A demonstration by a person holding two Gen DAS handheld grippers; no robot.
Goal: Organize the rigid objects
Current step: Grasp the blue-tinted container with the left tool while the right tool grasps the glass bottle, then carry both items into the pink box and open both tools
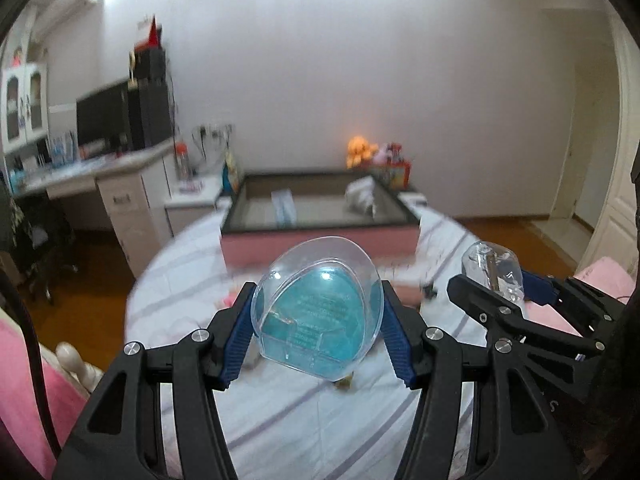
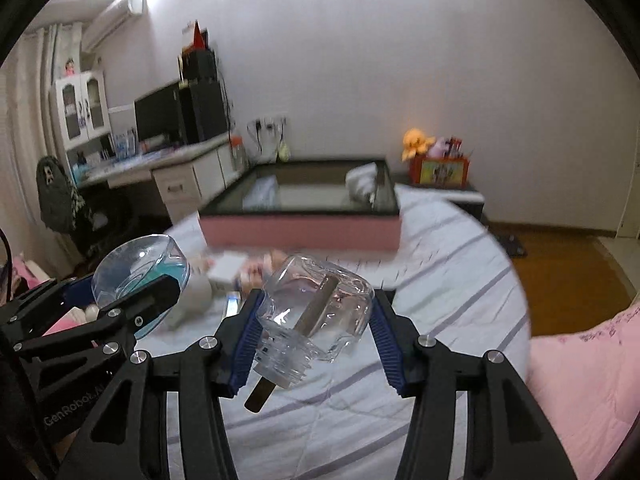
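Observation:
My left gripper [image 1: 318, 300] is shut on a clear egg-shaped plastic case with a blue insert [image 1: 320, 312], held above the striped bed. It also shows at the left of the right wrist view [image 2: 140, 276]. My right gripper [image 2: 316, 312] is shut on a clear glass bottle with a stick through its neck [image 2: 316, 312], also held above the bed. That bottle shows at the right of the left wrist view [image 1: 494, 272]. A pink box with a dark rim [image 2: 300, 228] stands farther back on the bed, open at the top, with a white bundle and a pale packet inside.
Small items and a white box [image 2: 228, 268] lie on the bedsheet in front of the pink box. A white desk with a monitor [image 2: 160, 116] stands at the left. A pink quilt [image 2: 580, 380] lies at the right. A side table holds toys [image 2: 440, 160].

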